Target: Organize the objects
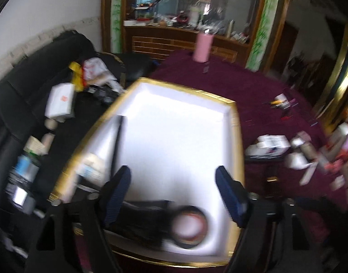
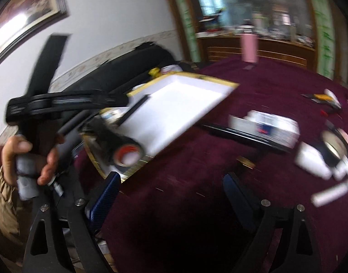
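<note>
A shallow white box with a gold rim (image 1: 238, 136) lies on the maroon tablecloth. In its near end rests a black cylindrical item with a round red-and-white end (image 1: 174, 224). My left gripper (image 1: 174, 184) hangs open just above that end of the box; its blue pads stand wide apart and touch nothing. In the right wrist view the same box (image 2: 185, 100) and black item (image 2: 122, 146) sit to the left. My right gripper (image 2: 171, 193) is open over bare cloth with nothing between its fingers. A hand (image 2: 26, 157) grips the other tool's handle.
Small cartons (image 1: 92, 168) fill a narrow strip along the box's left side. White cartons and small items (image 2: 274, 127) are scattered over the right of the table. A pink bottle (image 1: 202, 47) stands at the far edge. A cluttered black sofa (image 1: 37, 86) runs along the left.
</note>
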A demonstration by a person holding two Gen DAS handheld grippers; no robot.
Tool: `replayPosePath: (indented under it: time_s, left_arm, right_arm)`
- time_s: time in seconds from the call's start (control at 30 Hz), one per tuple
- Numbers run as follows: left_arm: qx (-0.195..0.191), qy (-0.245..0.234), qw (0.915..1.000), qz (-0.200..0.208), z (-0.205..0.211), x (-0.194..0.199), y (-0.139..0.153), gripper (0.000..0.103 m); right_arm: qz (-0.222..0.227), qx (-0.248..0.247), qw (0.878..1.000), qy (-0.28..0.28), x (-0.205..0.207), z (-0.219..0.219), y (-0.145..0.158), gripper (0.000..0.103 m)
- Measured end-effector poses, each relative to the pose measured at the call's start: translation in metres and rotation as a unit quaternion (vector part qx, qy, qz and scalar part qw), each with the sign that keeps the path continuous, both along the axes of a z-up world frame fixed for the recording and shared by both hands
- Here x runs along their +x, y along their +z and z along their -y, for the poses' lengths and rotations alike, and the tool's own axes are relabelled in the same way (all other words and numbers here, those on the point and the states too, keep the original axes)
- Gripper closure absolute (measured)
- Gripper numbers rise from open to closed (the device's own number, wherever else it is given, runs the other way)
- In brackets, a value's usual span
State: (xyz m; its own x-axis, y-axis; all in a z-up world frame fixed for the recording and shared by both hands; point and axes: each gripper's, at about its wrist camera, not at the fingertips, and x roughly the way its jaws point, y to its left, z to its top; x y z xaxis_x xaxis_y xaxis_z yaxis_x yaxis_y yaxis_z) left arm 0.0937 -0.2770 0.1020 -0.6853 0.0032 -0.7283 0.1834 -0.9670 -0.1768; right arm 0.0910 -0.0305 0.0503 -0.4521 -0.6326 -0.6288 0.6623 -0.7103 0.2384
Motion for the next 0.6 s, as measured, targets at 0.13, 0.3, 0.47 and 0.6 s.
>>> replayPosePath:
  time_s: [0.13, 0.3, 0.47, 0.6]
  left_arm:
    - [0.083, -0.022, 0.9962, -0.008, -0.013, -0.001, -0.005, 0.019]
    - [0.066, -0.066, 0.9957, -0.001, -0.055, -0.016, -0.005, 0.019]
    - [0.022, -0.124, 0.9918, 0.023, -0.106, -0.031, -0.010, 0.019]
    - [-0.018, -0.162, 0.9859, 0.036, -0.143, -0.038, -0.024, 0.020]
  right_arm:
    - [-0.002, -0.016, 0.998, -0.068, -0.006, -0.048, -0.008, 0.008]
    - [0.011, -0.040, 0.990, -0.136, -0.018, -0.097, -0.012, 0.008]
    - [0.003, -0.046, 0.986, -0.161, -0.020, -0.111, -0.008, 0.008]
    - [-0.010, -0.034, 0.985, -0.170, -0.017, -0.120, -0.010, 0.008]
